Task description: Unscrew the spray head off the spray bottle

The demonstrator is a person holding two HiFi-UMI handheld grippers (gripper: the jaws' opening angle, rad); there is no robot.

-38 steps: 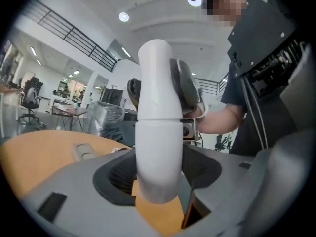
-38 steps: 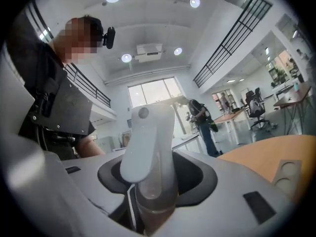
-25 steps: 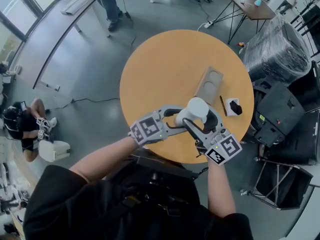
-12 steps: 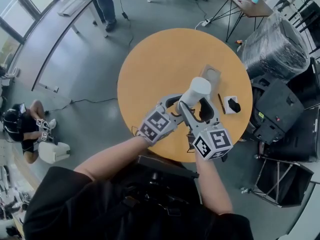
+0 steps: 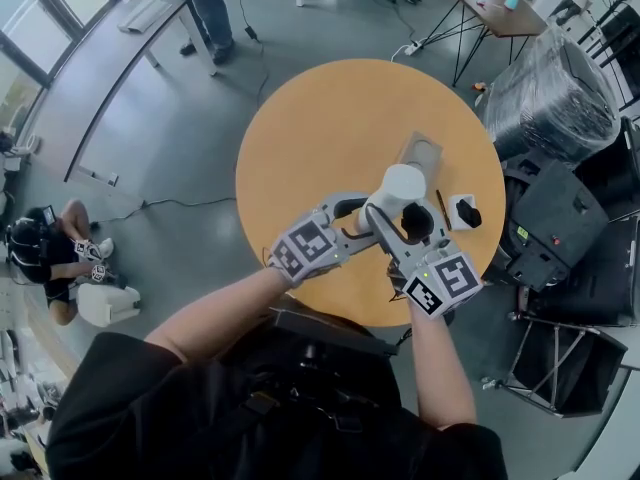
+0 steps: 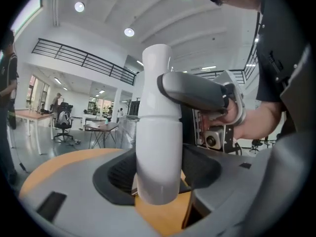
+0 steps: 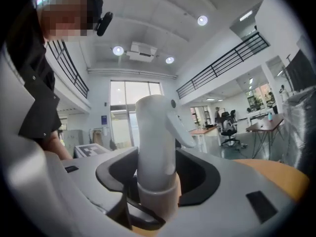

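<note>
The left claw (image 6: 158, 176) is clamping the white spray bottle (image 6: 158, 152) upright above the near right of the surface (image 5: 320, 128). The right claw (image 7: 158, 177), jaws just closing, is pressing on its spray head (image 7: 154, 127).

Round table (image 5: 320, 128) with a smooth tan-orange top, standing on a grey floor (image 5: 170, 138). Toward the far right of the top, lying flat: a grey-tan rectangular tray (image 5: 422, 154) with a round recess in it. Nearer the right rim, just beside the tray, a thin dark stick (image 5: 441, 209). Close beside that, a small white box (image 5: 461, 206) with something black on top.
</note>
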